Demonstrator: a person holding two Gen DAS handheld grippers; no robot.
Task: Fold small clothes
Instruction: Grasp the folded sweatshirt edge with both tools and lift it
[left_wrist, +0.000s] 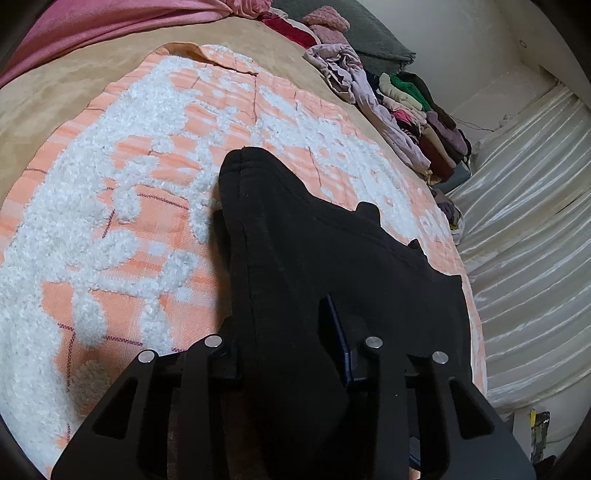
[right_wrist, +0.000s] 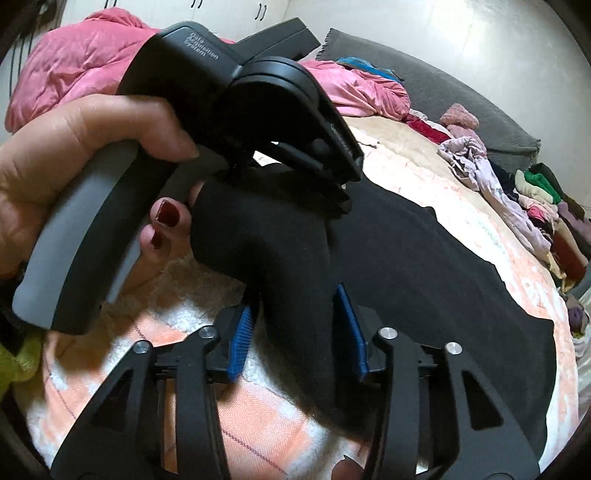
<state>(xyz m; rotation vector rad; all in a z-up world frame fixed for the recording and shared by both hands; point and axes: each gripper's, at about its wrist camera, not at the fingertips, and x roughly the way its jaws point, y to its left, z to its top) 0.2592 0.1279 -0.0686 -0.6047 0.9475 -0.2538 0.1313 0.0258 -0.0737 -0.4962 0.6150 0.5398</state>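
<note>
Black garment, plain and dark, with a stitched seam down one folded edge. Spread flat toward the right side of the bed, gathered into a thick roll at the near end. Lifted there off the covers between two grippers.

Left gripper closed down on the rolled part, cloth filling the gap and draped over one finger so that only the blue pad of the other shows. Held by a hand with dark red nails, seen from the right wrist camera wrapped round the grey handle.

Right gripper slightly parted, with the roll hanging between its blue pads; pads just beside the cloth, not squeezing it.

Underneath, an orange and white bedspread with fluffy white tufts and thin dark red lines. Below that, a tan blanket covering the bed. At the head, a crumpled pink quilt and a grey blanket. Along the far right edge, a row of mixed clothes in lilac, green, cream and maroon, some folded, some loose. Beside the bed, a pale shiny pleated cloth, and behind it a plain light wall.
</note>
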